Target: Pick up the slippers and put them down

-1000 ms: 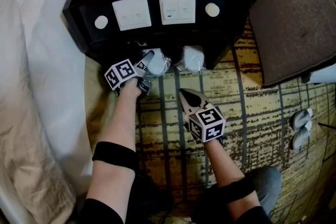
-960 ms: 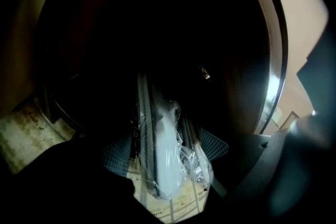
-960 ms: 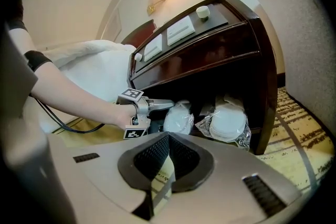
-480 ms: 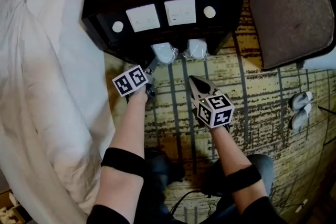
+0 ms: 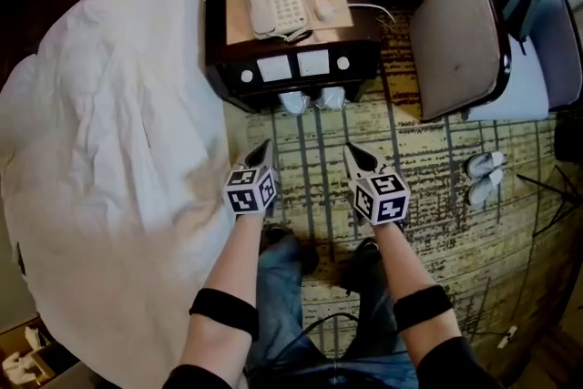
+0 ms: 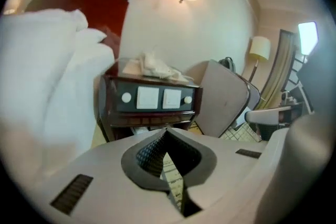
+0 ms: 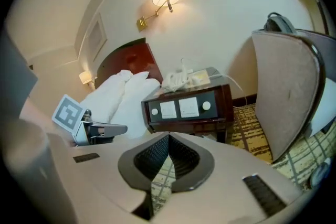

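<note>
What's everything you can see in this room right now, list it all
duvet: one, white, left
nightstand: one, dark brown, top centre
telephone: one, white, on nightstand
slippers: two, white, under nightstand
pale footwear: two, off-white, carpet at right
chair: one, grey-brown, top right
carpet: one, yellow patterned, floor
left gripper: one, grey, jaws just closed, nothing between
right gripper: one, grey, shut, empty

Head view looks steeply down on the nightstand [image 5: 290, 85] both gripper views face
</note>
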The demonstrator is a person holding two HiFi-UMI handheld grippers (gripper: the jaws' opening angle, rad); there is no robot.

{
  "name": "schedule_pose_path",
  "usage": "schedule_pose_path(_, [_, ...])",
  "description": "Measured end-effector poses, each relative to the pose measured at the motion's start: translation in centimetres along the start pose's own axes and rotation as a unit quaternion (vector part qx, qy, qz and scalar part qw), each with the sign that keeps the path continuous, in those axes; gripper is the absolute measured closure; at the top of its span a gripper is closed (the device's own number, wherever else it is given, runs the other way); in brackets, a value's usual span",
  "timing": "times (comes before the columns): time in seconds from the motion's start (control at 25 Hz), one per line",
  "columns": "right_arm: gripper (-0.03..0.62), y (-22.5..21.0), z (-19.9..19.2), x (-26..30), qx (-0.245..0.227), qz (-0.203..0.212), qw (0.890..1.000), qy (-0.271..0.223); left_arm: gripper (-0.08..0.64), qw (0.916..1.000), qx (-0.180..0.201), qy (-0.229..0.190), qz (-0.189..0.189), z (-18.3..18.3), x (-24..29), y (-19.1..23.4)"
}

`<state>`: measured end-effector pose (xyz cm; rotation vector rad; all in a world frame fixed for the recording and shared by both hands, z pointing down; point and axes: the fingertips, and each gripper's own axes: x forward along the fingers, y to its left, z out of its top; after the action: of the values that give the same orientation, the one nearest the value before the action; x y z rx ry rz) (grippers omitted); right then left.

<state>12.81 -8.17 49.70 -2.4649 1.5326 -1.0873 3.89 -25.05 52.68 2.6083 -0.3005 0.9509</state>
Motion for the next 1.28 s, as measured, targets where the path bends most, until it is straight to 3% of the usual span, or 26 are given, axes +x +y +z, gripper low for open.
schedule_pose_path(0.36, [0.591,5.0,13.8,-20.8,-0.025,-0.007,0.999,-0.027,0.555,0.9973,0.043,-0.059,0.006,12.3,-22.9,-11.0])
schedule_pose_path(0.6, [0.591,5.9,19.2,-31.6,-0.06,-0.003,0.996,-0.058,0.555,0.9921,0.058,-0.105,0.035,17.6,-33.5,-16.2])
schedule_pose_path(0.88, [0.591,5.6,19.1,-39.3,-0.075,-0.011,0.995,-0.058,0.555,0.989,0.05,-0.128,0.056,18.7,-41.1,-18.9])
schedule_pose_path(1.28, [0.591,7.1,17.3,-44.8,-0.068,-0.046,0.995,-0.065,0.555,0.9892,0.072,-0.125,0.025,17.5,-44.0,-21.4])
